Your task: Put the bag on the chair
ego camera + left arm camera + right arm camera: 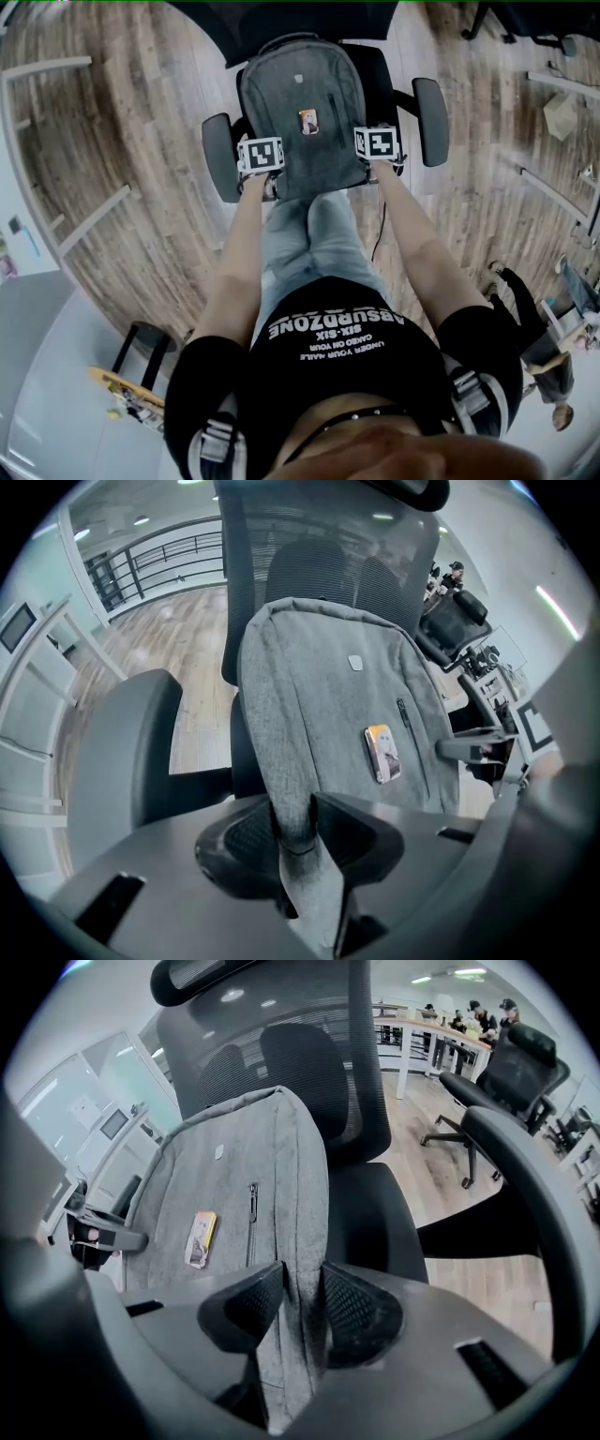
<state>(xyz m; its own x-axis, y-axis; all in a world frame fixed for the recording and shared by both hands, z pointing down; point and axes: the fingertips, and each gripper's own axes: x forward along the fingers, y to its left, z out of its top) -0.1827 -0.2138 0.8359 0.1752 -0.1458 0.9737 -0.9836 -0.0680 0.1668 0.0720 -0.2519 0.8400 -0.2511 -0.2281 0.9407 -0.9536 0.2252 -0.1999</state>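
A grey backpack (302, 103) stands upright on the seat of a black office chair (217, 155) and leans against its mesh back. My left gripper (262, 161) is at the bag's lower left corner, my right gripper (376, 146) at its lower right corner. In the left gripper view the bag (337, 705) fills the middle, and a fold of its side edge runs between the jaws of the left gripper (298, 832), which stand slightly apart. The right gripper view shows the bag (234, 1185) with its other side edge between the loosely parted jaws of the right gripper (302, 1302).
The chair's armrests (429, 108) flank the bag on both sides. Another black office chair (506, 1072) and a desk (441, 1030) with people stand behind to the right. A black stool (141, 342) is at my left, a seated person (553, 347) at my right.
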